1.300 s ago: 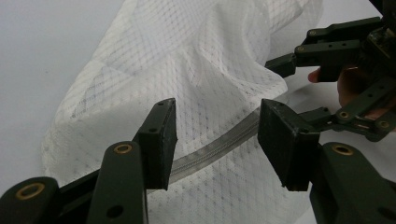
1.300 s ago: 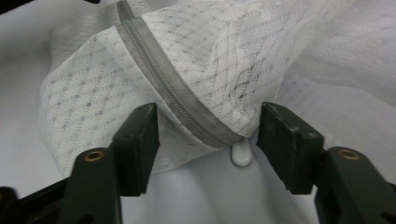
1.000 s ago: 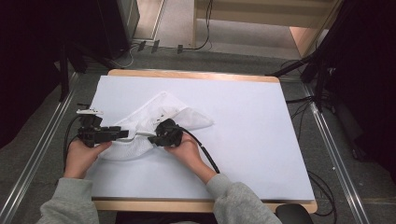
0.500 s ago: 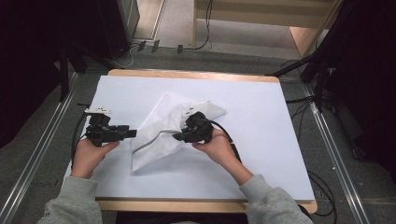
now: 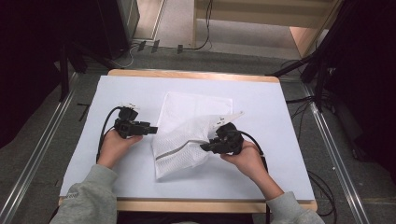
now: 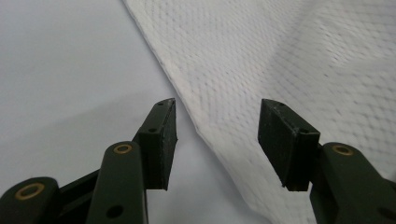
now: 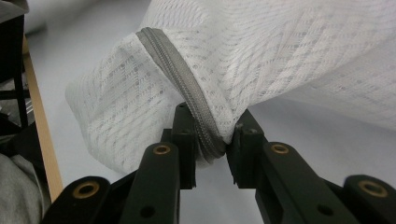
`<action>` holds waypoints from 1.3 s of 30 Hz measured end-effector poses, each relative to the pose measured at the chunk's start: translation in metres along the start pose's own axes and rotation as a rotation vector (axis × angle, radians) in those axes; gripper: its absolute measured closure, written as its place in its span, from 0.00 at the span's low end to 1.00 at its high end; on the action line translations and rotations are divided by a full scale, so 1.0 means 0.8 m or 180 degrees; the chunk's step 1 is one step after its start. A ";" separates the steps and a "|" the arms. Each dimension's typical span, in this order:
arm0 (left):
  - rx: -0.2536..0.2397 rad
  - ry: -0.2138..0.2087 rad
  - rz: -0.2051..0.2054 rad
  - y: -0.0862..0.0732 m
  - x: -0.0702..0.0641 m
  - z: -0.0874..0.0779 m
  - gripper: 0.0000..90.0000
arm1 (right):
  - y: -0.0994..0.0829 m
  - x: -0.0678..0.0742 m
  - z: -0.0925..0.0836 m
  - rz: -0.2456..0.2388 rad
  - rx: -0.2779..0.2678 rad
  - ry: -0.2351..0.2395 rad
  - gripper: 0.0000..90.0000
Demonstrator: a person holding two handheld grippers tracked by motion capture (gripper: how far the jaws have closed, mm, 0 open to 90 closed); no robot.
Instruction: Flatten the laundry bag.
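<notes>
A white mesh bag [image 5: 187,135] lies near the middle of the tabletop [image 5: 280,154], which is covered in a smooth pale sheet with a wooden edge showing at the far and near sides. The bag is thin open-weave netting, soft and rumpled; its far part lies flat as a rectangle while the near part is bunched and partly lifted off the surface toward the right. A grey zipper [image 7: 187,88] runs along one seam. The right gripper view shows what the high view cannot: the right gripper [image 7: 210,140] has its fingers closed on the bag at the zipper seam, the netting and zipper tape pinched between the black pads, with the cloth hanging in a curved fold above them. In the left gripper view the weave reads as a fine diamond pattern, and the left gripper [image 6: 217,137] has its fingers standing apart and empty, straddling the bag's straight edge just beyond their tips. From the high view the left gripper sits just left of the bag, both hands in grey sleeves [image 5: 88,200], cables [image 5: 105,128] trailing from the grippers. Dark stands [image 5: 322,65] and grey floor [image 5: 42,140] surround the tabletop.
</notes>
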State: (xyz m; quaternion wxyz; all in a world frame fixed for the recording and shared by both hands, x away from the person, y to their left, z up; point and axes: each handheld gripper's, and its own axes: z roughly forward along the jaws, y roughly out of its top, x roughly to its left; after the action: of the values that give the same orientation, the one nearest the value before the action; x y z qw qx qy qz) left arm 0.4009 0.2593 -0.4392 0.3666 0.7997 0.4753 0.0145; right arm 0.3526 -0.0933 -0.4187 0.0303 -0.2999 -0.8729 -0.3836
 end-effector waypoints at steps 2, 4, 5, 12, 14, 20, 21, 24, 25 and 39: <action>0.0044 0.0044 -0.0002 0.004 0.003 0.012 0.54 | -0.004 0.000 0.000 0.0009 0.0003 -0.0015 0.85; 0.0070 0.0058 0.0007 0.005 0.005 0.020 0.55 | -0.006 0.001 0.000 0.0014 0.0004 -0.0016 0.85; 0.0110 0.0080 0.0021 0.005 0.006 0.024 0.56 | -0.006 0.001 0.000 0.0009 -0.0001 -0.0016 0.85; 0.0128 0.0073 0.0132 0.011 0.001 0.036 0.85 | -0.011 0.002 -0.001 0.0023 -0.0011 -0.0049 0.84; 0.0123 0.0101 0.0134 0.012 0.002 0.039 0.97 | -0.013 0.003 -0.003 0.0023 -0.0021 -0.0049 0.84; 0.0114 -0.0015 0.0015 0.015 0.008 0.036 1.00 | -0.015 0.005 -0.007 0.0048 -0.0036 -0.0057 0.83; 0.0098 0.0014 0.0000 0.015 0.009 0.033 1.00 | -0.015 0.005 -0.007 0.0048 -0.0042 -0.0049 0.83; 0.0039 0.0057 -0.0031 0.015 0.014 0.023 1.00 | -0.014 0.007 -0.005 0.0033 -0.0024 -0.0026 0.82; 0.0039 0.0060 -0.0059 0.015 0.018 0.019 1.00 | -0.014 0.008 -0.004 0.0033 -0.0020 -0.0022 0.81; 0.0035 0.0226 -0.0246 -0.004 0.061 -0.022 1.00 | -0.012 0.009 -0.008 -0.0052 -0.0234 -0.0057 0.63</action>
State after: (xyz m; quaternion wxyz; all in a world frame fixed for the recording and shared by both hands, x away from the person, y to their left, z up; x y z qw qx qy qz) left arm 0.4187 0.3077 -0.4445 0.3454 0.7818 0.5185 0.0260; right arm 0.3403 -0.0988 -0.4183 0.0083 -0.2971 -0.8609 -0.4130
